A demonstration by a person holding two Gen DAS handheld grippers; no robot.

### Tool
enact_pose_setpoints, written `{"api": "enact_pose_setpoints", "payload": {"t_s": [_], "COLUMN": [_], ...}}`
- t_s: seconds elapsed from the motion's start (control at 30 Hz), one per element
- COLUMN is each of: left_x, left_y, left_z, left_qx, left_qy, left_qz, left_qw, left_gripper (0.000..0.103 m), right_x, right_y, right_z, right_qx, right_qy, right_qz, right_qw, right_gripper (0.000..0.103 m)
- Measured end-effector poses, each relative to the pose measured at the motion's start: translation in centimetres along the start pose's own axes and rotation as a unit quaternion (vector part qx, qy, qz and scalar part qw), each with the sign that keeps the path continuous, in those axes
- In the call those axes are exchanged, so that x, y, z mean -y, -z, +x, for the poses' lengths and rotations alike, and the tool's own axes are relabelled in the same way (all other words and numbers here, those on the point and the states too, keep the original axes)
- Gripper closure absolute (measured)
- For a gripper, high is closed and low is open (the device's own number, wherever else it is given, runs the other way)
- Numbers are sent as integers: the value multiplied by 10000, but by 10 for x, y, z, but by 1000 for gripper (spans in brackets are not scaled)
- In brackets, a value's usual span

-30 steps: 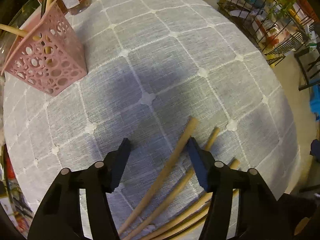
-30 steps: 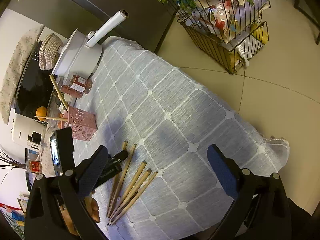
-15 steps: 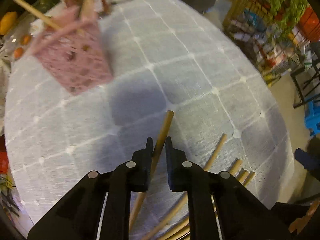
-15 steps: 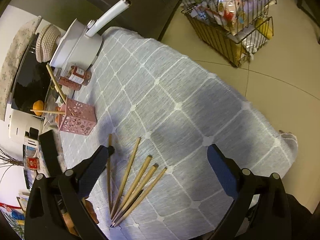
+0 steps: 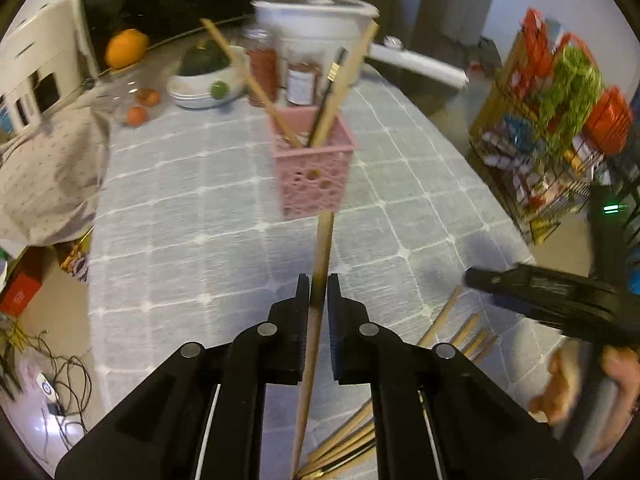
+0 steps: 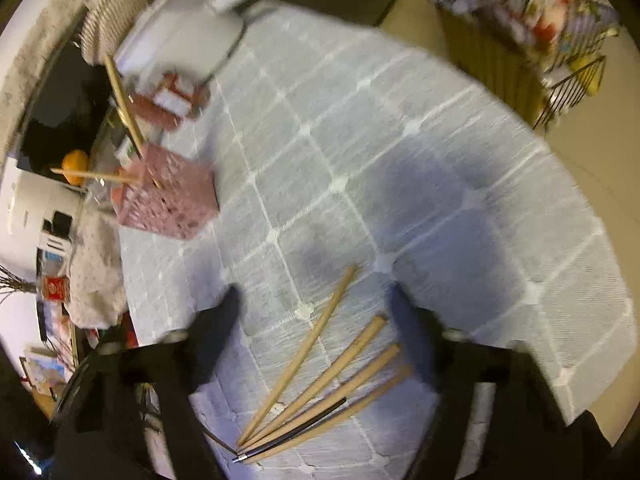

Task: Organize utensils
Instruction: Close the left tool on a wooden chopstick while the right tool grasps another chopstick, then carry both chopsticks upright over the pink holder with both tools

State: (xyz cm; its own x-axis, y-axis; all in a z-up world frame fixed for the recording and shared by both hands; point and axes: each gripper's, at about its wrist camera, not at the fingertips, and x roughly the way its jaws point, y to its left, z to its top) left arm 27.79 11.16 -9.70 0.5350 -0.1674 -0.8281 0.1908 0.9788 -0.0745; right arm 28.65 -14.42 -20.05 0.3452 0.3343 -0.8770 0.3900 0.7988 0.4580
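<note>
My left gripper is shut on a wooden chopstick and holds it lifted, its tip pointing at the pink perforated holder. The holder stands on the grey checked tablecloth with several sticks in it. It also shows in the right wrist view at the left. My right gripper is open and empty, low over several loose wooden chopsticks and one black utensil lying fanned on the cloth. The same pile shows in the left wrist view, with the right gripper above it.
A white pot, spice jars, a bowl and oranges stand behind the holder. A wire rack of goods stands on the floor at the right. The table edge runs along the right.
My left gripper closed on one chopstick, lifted it off the cloth and swung toward the pink holder. My right gripper dropped down closer over the remaining chopsticks.
</note>
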Motion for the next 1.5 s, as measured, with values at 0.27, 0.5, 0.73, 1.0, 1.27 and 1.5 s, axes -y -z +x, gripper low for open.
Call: {"api": "enact_pose_setpoints", "payload": {"t_s": [0.27, 0.5, 0.73, 1.0, 1.27, 1.5], "left_x": [-20, -24, -30, -13, 3, -11], "left_y": [0, 2, -8, -17, -15, -10], "left_z": [-30, 3, 61, 120, 142, 115], "left_qx": [402, -240, -865, -1279, -1266, -819], "left_qy": [-27, 191, 365, -35, -466, -636], "left_qz": [-236, -213, -620, -542, -319, -243], "left_qw": [9989, 9993, 9937, 9903, 9903, 9943], "left_gripper": [96, 95, 61, 61, 86, 96], "right_x": [-22, -35, -32, -27, -42, -55], "right_y": [1, -2, -3, -9, -11, -2], "right_z": [33, 46, 55, 42, 14, -17], "right_qx": [-313, -273, -197, -117, 288, 619], "right_qy": [635, 1023, 344, -8, -310, -635], "right_qz": [-232, -264, -173, -270, -596, -904], "right_qw": [9972, 9940, 9991, 9996, 9973, 9920], "right_gripper": [62, 73, 94, 94, 95, 96]}}
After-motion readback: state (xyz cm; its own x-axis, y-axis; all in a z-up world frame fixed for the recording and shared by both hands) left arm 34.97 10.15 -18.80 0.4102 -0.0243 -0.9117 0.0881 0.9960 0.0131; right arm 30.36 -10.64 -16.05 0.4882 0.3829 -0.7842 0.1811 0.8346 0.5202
